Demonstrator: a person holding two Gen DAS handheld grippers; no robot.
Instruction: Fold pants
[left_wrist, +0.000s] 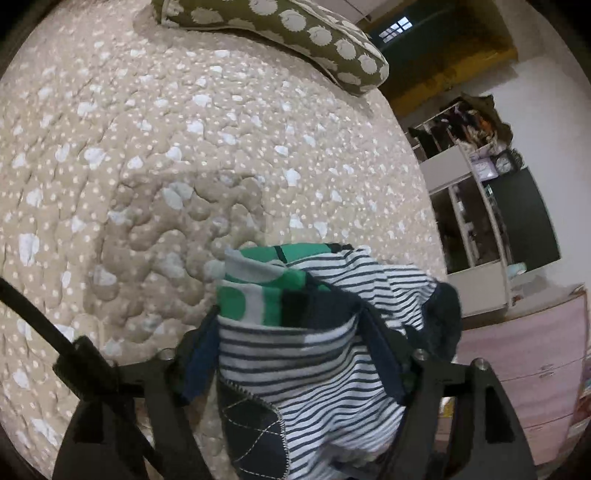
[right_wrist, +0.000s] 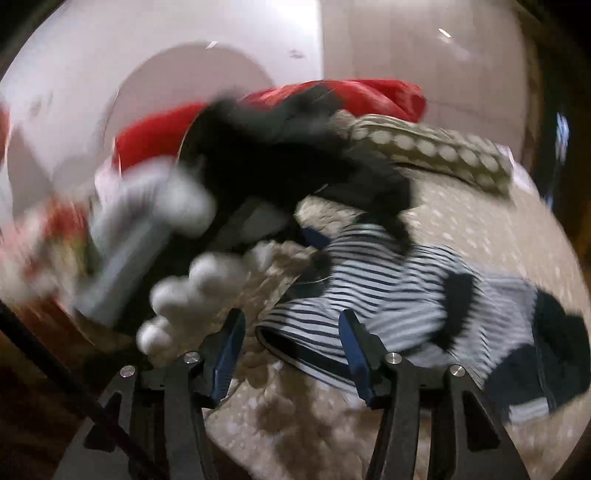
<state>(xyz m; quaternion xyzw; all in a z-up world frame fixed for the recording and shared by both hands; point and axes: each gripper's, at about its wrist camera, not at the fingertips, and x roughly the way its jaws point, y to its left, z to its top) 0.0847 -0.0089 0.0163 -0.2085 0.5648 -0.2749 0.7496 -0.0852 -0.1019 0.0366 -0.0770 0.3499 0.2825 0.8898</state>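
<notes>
The pants (left_wrist: 314, 354) are white with navy stripes, navy knee patches and a green and white printed part. In the left wrist view they fill the space between my left gripper's fingers (left_wrist: 288, 314), which are shut on the bundled cloth above the bed. In the right wrist view the striped pants (right_wrist: 388, 295) hang and lie across the bed, blurred by motion. My right gripper (right_wrist: 291, 328) is open with its blue pads on either side of a folded striped edge, not closed on it. The other gripper and a white-gloved hand (right_wrist: 192, 295) show blurred at left.
A beige quilted bedspread (left_wrist: 166, 147) with white dots covers the bed. An olive pillow (left_wrist: 295, 33) with white spots lies at the far end. A red cloth (right_wrist: 351, 96) lies behind it. Shelves (left_wrist: 472, 192) and a pink dresser (left_wrist: 524, 362) stand at right.
</notes>
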